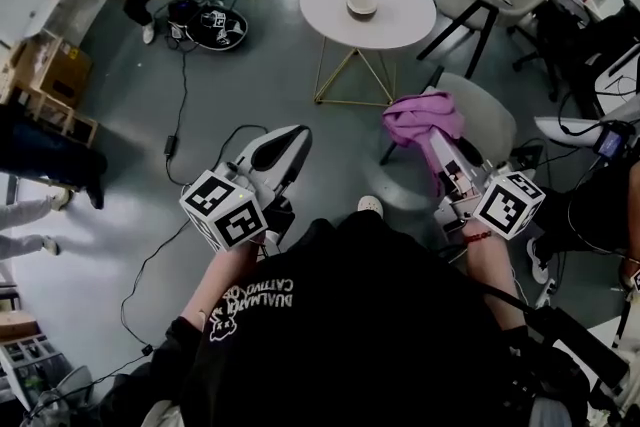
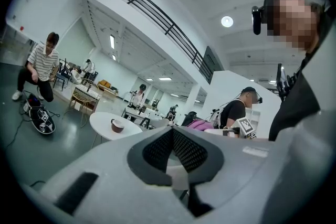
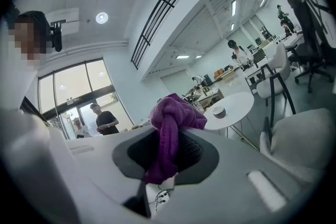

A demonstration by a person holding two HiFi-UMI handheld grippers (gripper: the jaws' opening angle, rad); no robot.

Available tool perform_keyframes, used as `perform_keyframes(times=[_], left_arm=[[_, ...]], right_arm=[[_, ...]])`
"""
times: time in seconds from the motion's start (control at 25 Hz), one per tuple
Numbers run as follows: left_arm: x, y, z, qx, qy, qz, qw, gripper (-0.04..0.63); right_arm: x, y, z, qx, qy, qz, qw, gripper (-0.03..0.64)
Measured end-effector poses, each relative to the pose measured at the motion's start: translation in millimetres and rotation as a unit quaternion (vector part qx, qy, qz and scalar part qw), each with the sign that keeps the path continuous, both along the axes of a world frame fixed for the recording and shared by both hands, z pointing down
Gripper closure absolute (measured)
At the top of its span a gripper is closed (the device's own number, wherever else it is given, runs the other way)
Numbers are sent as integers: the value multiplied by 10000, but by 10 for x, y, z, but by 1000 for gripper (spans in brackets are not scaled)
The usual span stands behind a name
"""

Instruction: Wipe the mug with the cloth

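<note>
The cloth [image 3: 171, 128] is a bunched purple towel, pinched between the fingers of the right gripper [image 1: 432, 143] and spilling over their tips. The mug [image 1: 361, 4], brownish with a pale inside, sits well ahead of both fingertips on a round white table [image 1: 400, 25]. The left gripper [image 2: 172, 136] has its fingers pressed together on nothing. Open grey floor lies between fingers and table. A grey chair [image 1: 490, 120] stands just below the right fingers.
</note>
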State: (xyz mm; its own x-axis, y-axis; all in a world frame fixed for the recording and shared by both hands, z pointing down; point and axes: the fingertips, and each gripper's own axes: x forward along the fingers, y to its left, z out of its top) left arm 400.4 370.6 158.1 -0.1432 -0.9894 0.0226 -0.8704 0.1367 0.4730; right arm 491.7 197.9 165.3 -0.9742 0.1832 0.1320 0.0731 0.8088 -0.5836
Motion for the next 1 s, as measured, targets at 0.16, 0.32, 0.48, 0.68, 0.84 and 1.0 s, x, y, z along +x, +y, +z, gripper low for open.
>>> perform_keyframes(times=[0.16, 0.32, 0.48, 0.68, 0.84, 1.0], left_arm=[[-30, 55, -17, 44, 1, -58, 10000, 598], [-102, 78, 28, -9, 43, -93, 9999, 598], [-334, 45, 26, 21, 166, -196, 9997, 598], [-683, -140, -35, 28, 191, -262, 9995, 598], [-1028, -385, -90, 38, 114, -300, 9995, 598], [-1370, -670, -100, 9, 60, -200, 9998, 598]], right_arm=[[-19, -8, -5, -17, 6, 82, 10000, 543], [-102, -82, 19, -40, 138, 160, 9998, 543], [-335, -120, -1, -31, 176, 115, 9998, 543], [-719, -309, -37, -226, 146, 96, 9996, 543], [-1092, -527, -95, -331, -14, 9, 9994, 543], [-1499, -728, -104, -292, -54, -101, 9995, 543]])
